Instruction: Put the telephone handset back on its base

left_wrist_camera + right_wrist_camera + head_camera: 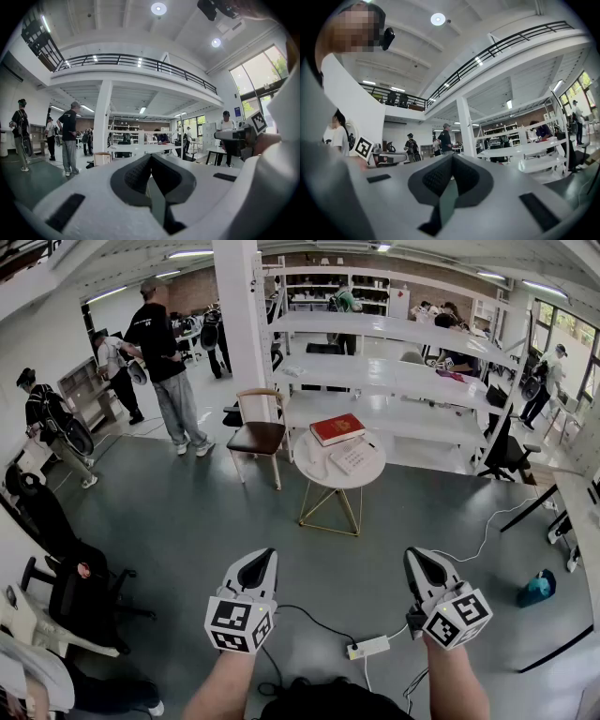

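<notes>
Standing well back from a small round surface [325, 481], a person holds the left gripper [261, 561] and the right gripper [419, 561] out in front. Each has its jaws pressed fully together, with nothing between them. The task looks to be at its very start, in the approach, with neither tool near the telephone.

The telephone base [354, 457], pale and flat with what seems a keypad face, lies far ahead of the jaws and roughly midway between the two. It sits just this side of a red book [337, 427]. A pale shape beside the base on the left-gripper side may be the handset [312, 465], though it is too small to tell for sure. It appears to be off the cradle.

The next move likely calls for walking up to the surface, parting one pair of jaws and lining them across the handset's narrow middle. A wooden chair [260, 432] stands close by, ahead of the left jaws.
</notes>
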Demonstrator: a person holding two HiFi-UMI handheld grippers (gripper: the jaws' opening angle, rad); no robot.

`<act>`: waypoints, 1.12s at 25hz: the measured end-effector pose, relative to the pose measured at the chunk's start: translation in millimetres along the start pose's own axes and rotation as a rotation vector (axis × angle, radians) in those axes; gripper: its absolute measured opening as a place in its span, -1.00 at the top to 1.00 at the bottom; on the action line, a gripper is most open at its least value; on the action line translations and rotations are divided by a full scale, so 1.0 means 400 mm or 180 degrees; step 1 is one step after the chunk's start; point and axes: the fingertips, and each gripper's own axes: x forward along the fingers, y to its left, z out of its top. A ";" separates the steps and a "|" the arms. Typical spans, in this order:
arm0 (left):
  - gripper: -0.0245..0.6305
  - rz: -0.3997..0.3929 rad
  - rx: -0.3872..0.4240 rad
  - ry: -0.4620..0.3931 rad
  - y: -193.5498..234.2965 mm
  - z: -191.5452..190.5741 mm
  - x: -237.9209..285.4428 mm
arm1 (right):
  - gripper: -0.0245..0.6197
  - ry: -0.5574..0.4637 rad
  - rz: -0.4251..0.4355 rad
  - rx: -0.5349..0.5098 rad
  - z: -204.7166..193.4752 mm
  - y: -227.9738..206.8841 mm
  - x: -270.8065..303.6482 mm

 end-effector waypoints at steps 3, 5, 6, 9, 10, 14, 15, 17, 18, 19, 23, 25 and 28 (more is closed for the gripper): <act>0.90 0.0006 0.0006 -0.0017 -0.011 0.015 0.014 | 0.92 -0.0030 0.0040 -0.0038 0.020 -0.012 0.010; 0.90 0.0004 0.0004 -0.0014 -0.019 0.018 0.020 | 0.92 -0.0030 0.0062 -0.0061 0.025 -0.016 0.010; 0.90 0.0004 0.0000 -0.0013 -0.024 0.019 0.022 | 0.92 -0.0025 0.0071 -0.0066 0.024 -0.017 0.007; 0.90 0.0004 -0.0001 -0.0022 -0.044 0.019 0.028 | 0.92 -0.0021 0.0073 -0.0045 0.015 -0.033 -0.007; 0.90 0.0002 0.0006 -0.0026 -0.053 0.019 0.032 | 0.92 -0.0027 0.0066 -0.0034 0.014 -0.042 -0.014; 0.90 0.0005 0.0025 -0.0025 -0.094 0.011 0.043 | 0.92 -0.0077 0.0080 0.0047 0.019 -0.076 -0.045; 0.90 0.0011 0.0019 -0.0022 -0.103 0.007 0.046 | 0.91 -0.0085 0.0105 0.0087 0.019 -0.083 -0.051; 0.90 0.0023 -0.0005 -0.0009 -0.116 0.000 0.054 | 0.90 -0.0083 0.0142 0.0155 0.015 -0.095 -0.058; 0.90 0.0024 -0.0020 0.0002 -0.120 -0.005 0.062 | 0.90 -0.0074 0.0150 0.0179 0.012 -0.102 -0.059; 0.90 0.0022 -0.0034 0.0016 -0.122 -0.009 0.072 | 0.90 -0.0061 0.0157 0.0202 0.007 -0.110 -0.057; 0.90 0.0027 -0.0073 0.0035 -0.115 -0.026 0.125 | 0.90 0.0005 0.0184 0.0288 -0.023 -0.147 -0.031; 0.90 0.0032 -0.0082 0.0014 -0.096 -0.028 0.158 | 0.90 0.0035 0.0180 0.0326 -0.035 -0.163 0.003; 0.90 0.0031 -0.0101 -0.0016 -0.047 -0.031 0.217 | 0.90 0.0066 0.0168 0.0368 -0.047 -0.186 0.074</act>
